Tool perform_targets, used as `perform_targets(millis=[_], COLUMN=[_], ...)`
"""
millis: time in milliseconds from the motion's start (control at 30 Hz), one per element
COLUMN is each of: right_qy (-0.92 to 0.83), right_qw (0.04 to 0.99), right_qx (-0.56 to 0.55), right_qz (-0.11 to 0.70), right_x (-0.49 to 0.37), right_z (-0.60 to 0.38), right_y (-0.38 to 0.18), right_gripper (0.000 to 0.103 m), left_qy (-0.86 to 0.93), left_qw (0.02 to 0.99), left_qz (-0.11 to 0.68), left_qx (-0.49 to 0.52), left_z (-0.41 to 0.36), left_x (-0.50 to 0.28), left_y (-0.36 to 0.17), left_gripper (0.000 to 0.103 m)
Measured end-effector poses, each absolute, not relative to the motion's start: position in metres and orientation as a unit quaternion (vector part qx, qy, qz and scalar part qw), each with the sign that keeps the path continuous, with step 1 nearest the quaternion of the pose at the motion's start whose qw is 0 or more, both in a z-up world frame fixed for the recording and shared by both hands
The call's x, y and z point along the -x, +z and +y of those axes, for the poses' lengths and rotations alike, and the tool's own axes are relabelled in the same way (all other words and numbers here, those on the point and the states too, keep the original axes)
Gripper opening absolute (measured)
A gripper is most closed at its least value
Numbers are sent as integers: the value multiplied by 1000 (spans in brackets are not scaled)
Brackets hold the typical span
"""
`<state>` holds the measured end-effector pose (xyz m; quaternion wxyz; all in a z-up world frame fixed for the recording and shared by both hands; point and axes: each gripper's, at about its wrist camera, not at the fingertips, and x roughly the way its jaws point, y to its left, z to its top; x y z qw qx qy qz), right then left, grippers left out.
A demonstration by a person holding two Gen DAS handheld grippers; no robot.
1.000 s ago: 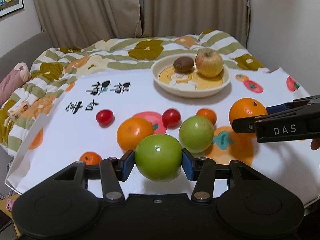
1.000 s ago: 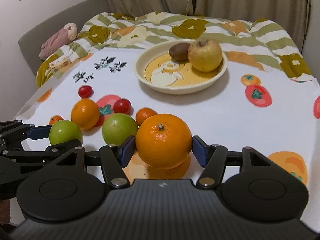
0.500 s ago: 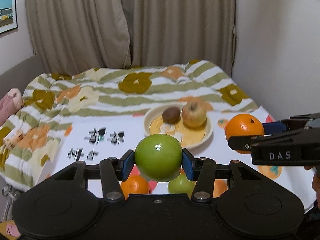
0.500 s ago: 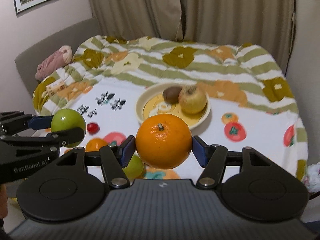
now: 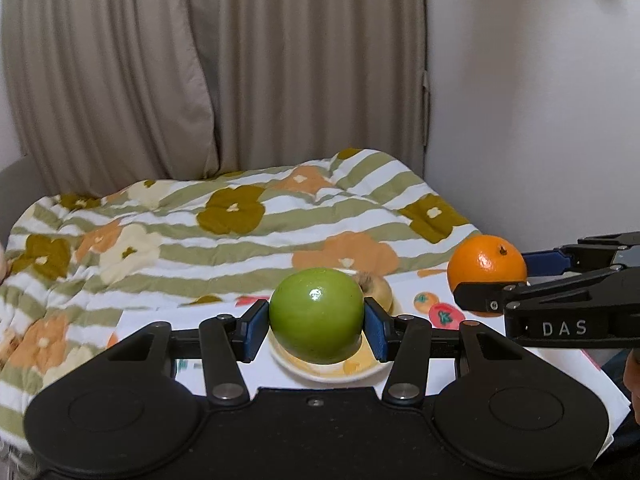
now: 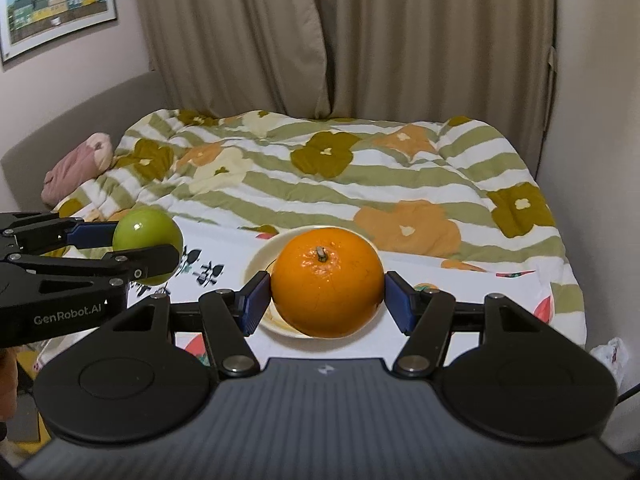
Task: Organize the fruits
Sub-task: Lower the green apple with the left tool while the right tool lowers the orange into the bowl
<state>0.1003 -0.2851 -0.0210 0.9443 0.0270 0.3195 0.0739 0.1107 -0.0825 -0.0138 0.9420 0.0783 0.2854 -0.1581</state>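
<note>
Two grippers up, each loaded, both held above the table. Far left: pink plush toy point(image 6: 76, 170) lying on the striped floral quilt point(image 6: 320, 176), framed picture point(image 6: 56, 4) on the wall above it. Left gripper point(image 5: 316, 322) clamps a green apple point(image 5: 316, 315) between its blue pads point(image 5: 252, 330), pads pressed to the fruit's two sides; apple clear of any surface. In the right wrist view the same apple point(image 6: 147, 245) hangs left of the plate. Plate point(image 5: 320, 372), cream with yellow inside, sits on the white printed cloth point(image 5: 560, 364) below and beyond the apple; a yellowish apple point(image 5: 378, 290) shows in it, mostly hidden. Right gripper point(image 6: 327, 305) is closed on an orange point(image 6: 327, 282), stem up, in front of the plate point(image 6: 256, 264). From the left wrist view that orange point(image 5: 486, 266) sits right of the plate, raised. Beige curtains point(image 5: 200, 72) behind.
</note>
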Motion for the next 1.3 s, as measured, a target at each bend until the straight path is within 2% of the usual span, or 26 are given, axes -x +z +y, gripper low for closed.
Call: perform_targets(millis=[333,867,1300], right_qy=[33,-22,-39], right_qw=[937,912,900], right_qx=[-56,-80,-85], right_qz=[342,402,426], right_x=[-151,-215,-225], right_z=[-276,-257,-248], right_y=[-36,-109,-143], right_gripper=[77,77,77], left_qy=[-202,-240,-269], left_qw=[928,893,864], left_qz=[299,355,361], left_qx=[-92,-138,-225], left_z=[-81,-82,-96], left_x=[-182,-282,-290], left_y=[-26,-114,-169], left_gripper=[54,54,55])
